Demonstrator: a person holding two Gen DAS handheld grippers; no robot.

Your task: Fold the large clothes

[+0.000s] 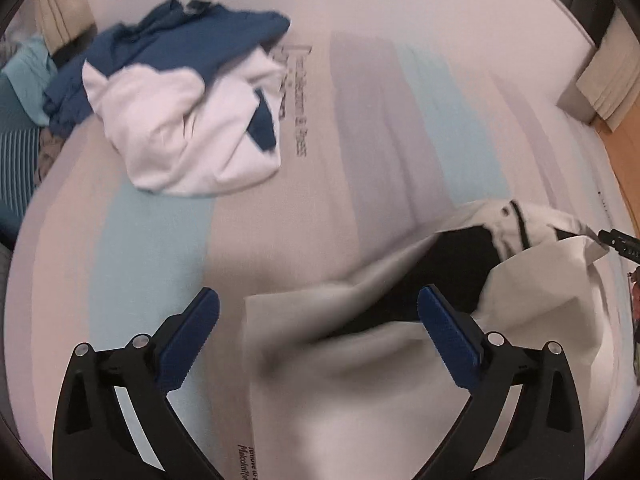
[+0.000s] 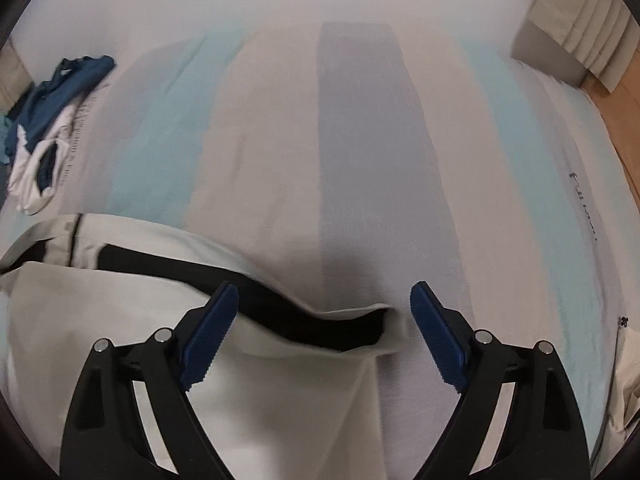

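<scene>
**Both Claws Released Over a Partly Folded Garment**

Left claw [image 1: 318, 312]: jaws spread wide, nothing held. Its blue pads stand on either side of the cream garment [image 1: 360, 380] without touching the cloth. Right claw [image 2: 324, 308]: jaws also wide, nothing held; the folded edge of the same garment [image 2: 280, 380] lies below and between the pads, clear of both.

**Location of the work item.** The cream garment lies on the striped bed sheet [image 2: 360, 140], close under both claws. A cream layer is turned over on itself, and the black lining [image 2: 320, 320] shows along the open edge. In the left wrist view the far end of the garment is rumpled and stands up in a loose peak.

**Progress.** Judged from the layout, one fold has been laid down and let go. The result is not yet a tidy, flat packet: the black lining is exposed, the far end is bunched, and at least one more fold plus smoothing appears to be needed.

**Surroundings.** A second heap, a blue and white garment [image 1: 180, 92], lies crumpled well apart toward the far left of the bed and is unfolded. A beige box [image 2: 572, 40] sits at the far right corner of the bed. Wooden floor [image 2: 616, 120] shows beyond the bed edge.

**Obstructions.** None lies between the claws and the cream garment; the sheet ahead is bare.
</scene>
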